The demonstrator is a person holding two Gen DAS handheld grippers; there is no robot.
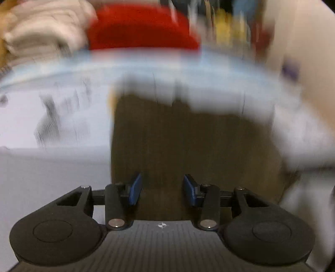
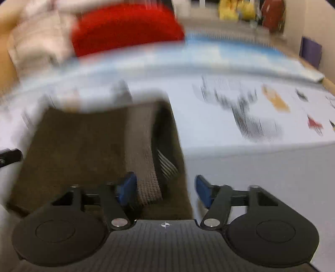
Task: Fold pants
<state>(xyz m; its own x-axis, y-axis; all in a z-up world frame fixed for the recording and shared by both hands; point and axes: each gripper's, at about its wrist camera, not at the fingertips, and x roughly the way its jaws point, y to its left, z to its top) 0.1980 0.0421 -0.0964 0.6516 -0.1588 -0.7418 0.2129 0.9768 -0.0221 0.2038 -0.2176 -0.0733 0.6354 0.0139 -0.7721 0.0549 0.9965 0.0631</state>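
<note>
Matt brown cloth pants (image 1: 188, 146)

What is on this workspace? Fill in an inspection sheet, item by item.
Surface: white printed sheet with dark blurred motifs.
Job's things: folded brown fabric pants, ribbed waistband showing.
Clutter: red cushion; cream bundled cloth.
Grippers: left gripper open over the pants; right gripper open at their edge, nothing pinched.
Cables: nothing seen.
Surroundings: blurred yellow and red items behind.
</note>
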